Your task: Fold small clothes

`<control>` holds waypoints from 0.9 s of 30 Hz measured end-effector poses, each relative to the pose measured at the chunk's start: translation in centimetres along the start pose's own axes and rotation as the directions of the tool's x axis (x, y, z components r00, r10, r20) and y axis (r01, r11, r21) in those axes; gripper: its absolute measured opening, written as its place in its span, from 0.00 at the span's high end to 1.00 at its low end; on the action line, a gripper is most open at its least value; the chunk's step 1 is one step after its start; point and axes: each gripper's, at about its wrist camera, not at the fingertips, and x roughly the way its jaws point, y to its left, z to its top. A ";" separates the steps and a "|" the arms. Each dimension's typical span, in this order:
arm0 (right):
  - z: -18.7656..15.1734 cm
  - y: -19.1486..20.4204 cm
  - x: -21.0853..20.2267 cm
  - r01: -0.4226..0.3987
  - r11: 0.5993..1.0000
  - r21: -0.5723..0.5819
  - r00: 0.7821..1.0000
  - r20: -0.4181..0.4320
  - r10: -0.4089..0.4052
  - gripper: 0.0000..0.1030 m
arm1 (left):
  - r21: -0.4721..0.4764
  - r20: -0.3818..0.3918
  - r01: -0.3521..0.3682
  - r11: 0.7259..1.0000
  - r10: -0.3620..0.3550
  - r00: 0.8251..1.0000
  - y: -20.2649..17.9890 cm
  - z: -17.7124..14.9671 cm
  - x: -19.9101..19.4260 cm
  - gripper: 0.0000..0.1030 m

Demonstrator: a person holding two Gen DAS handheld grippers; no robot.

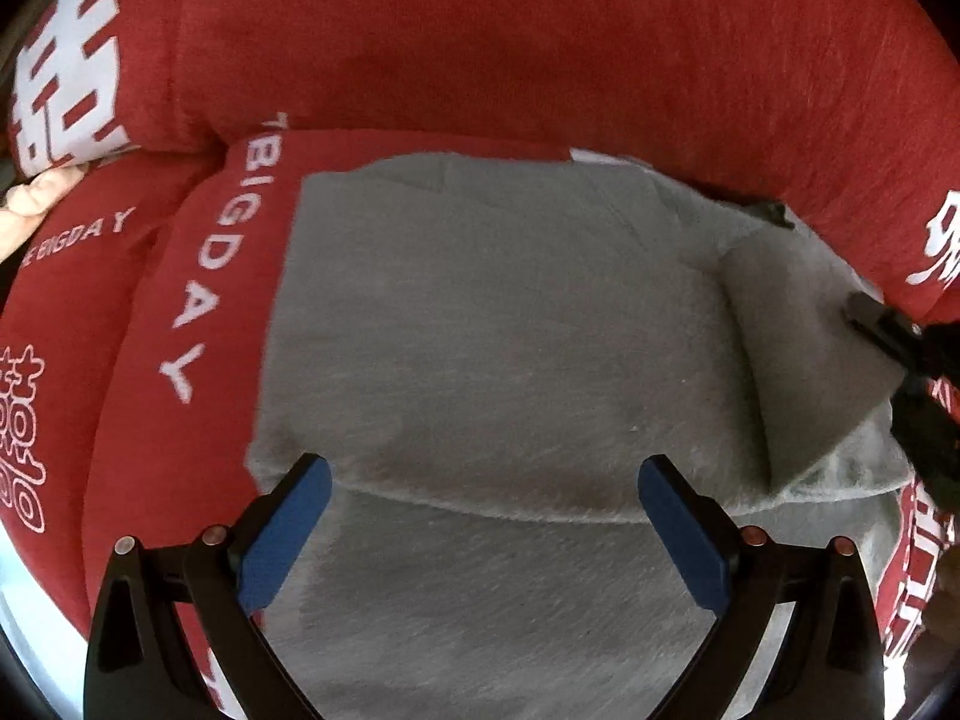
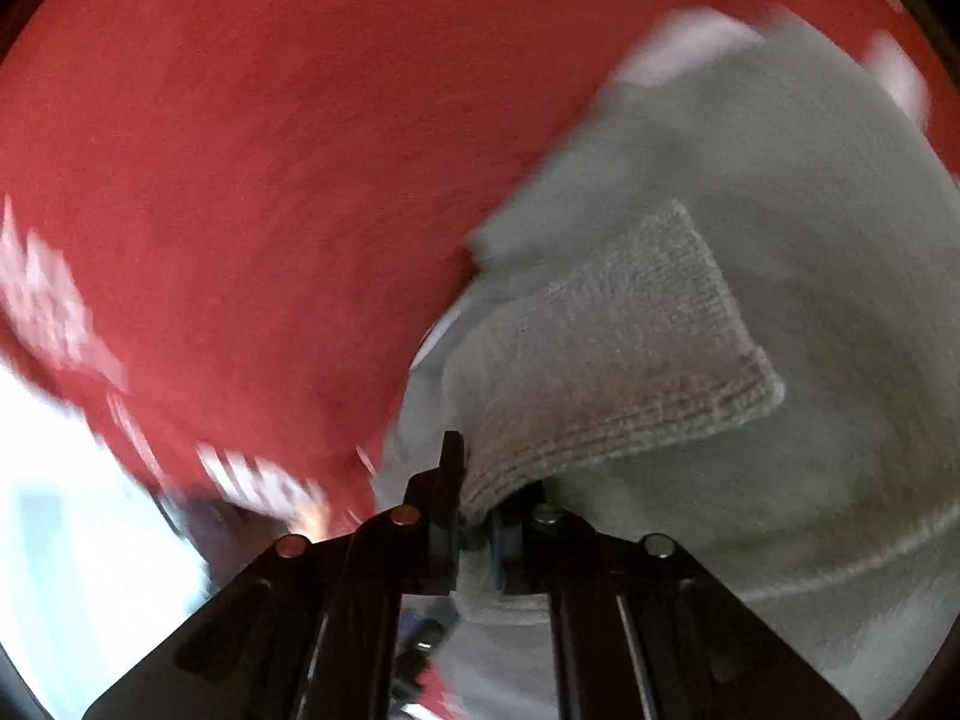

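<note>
A grey knit garment (image 1: 480, 312) lies spread flat on a red seat cushion (image 1: 198, 420). My left gripper (image 1: 485, 474) hovers over its near hem, blue pads (image 1: 288, 528) wide apart and open, with nothing between them. At the garment's right side a sleeve (image 1: 798, 360) is folded inward over the body. My right gripper (image 1: 888, 330) comes in there from the right edge. In the right wrist view this gripper (image 2: 480, 480) is shut on the ribbed end of the sleeve (image 2: 618, 360), which lies across the grey body (image 2: 750, 180). One of its fingers is hidden under the cloth.
A red backrest (image 1: 480, 42) with white lettering rises behind the garment. Another red cushion (image 1: 60, 360) lies to the left. Something pale (image 1: 36, 204) shows at the far left edge. A bright floor (image 2: 60, 510) lies beyond the seat's edge in the right wrist view.
</note>
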 end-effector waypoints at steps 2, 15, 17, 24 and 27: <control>-0.9 3.8 1.6 0.047 0.976 -0.212 0.996 -0.062 -0.061 0.92 | -0.009 0.016 0.007 1.000 -0.007 1.000 1.3 -0.2 -0.7 0.00; -8.6 9.3 12.5 0.116 0.791 -0.601 0.883 -0.303 -0.360 0.63 | -0.070 0.004 -0.064 0.995 0.065 0.998 7.3 -1.5 -1.2 0.00; -8.6 8.7 11.3 0.102 0.825 -0.556 0.892 -0.315 -0.323 0.51 | -0.083 0.020 -0.059 0.995 0.061 0.998 7.3 -1.5 -1.8 0.00; -5.5 3.4 0.9 0.152 0.939 -0.310 0.956 -0.194 -0.219 0.51 | -0.063 0.050 -0.030 0.998 0.033 0.998 4.8 0.1 -2.6 0.00; -3.8 -1.8 -5.2 0.200 0.975 -0.101 0.973 -0.095 -0.210 0.51 | -0.052 0.041 -0.018 0.998 0.020 0.999 3.1 1.1 -1.5 0.00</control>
